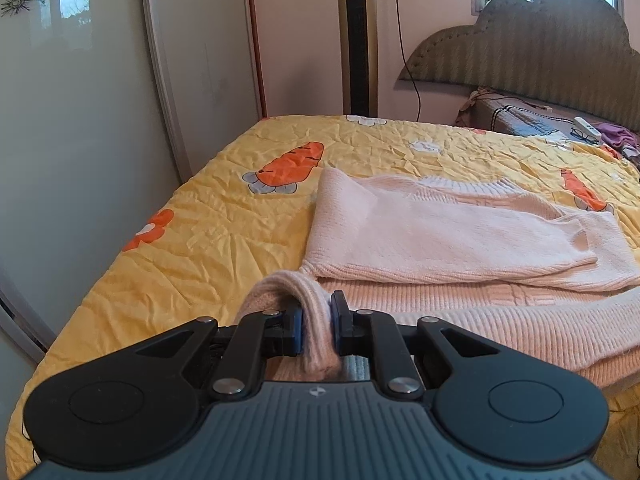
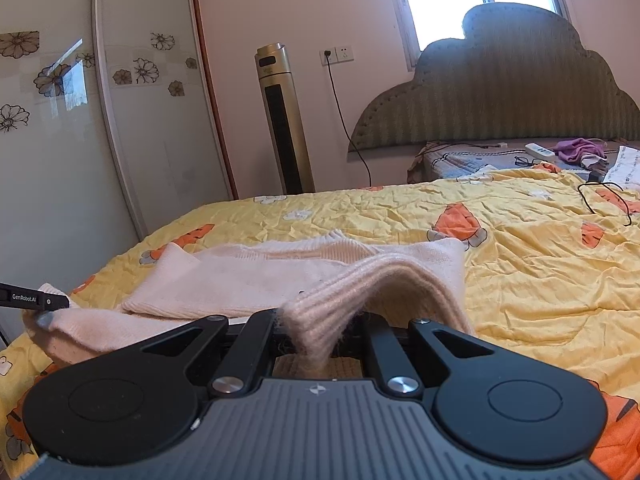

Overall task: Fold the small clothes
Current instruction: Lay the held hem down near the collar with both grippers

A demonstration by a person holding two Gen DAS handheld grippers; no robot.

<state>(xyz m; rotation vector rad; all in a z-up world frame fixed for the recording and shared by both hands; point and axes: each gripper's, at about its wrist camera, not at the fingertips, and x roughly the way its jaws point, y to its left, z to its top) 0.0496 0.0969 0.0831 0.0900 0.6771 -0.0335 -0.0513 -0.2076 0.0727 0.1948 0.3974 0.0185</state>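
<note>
Both tools tilt downward over the bed point(image 1: 168, 240): left tool point(image 1: 317, 322) and right tool point(image 2: 320, 344), seemingly, each pinch the sweater point(image 1: 460, 236) hem.

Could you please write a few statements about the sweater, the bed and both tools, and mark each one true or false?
1. The left tool is clamped on the pink sweater's ribbed hem. True.
2. The right tool is open and empty. False: it pinches the hem too.
3. The sleeves are folded across the sweater's body. True.
4. The quilt is plain blue. False: yellow with carrots.
5. A tower fan stands beside the bed. True.
</note>
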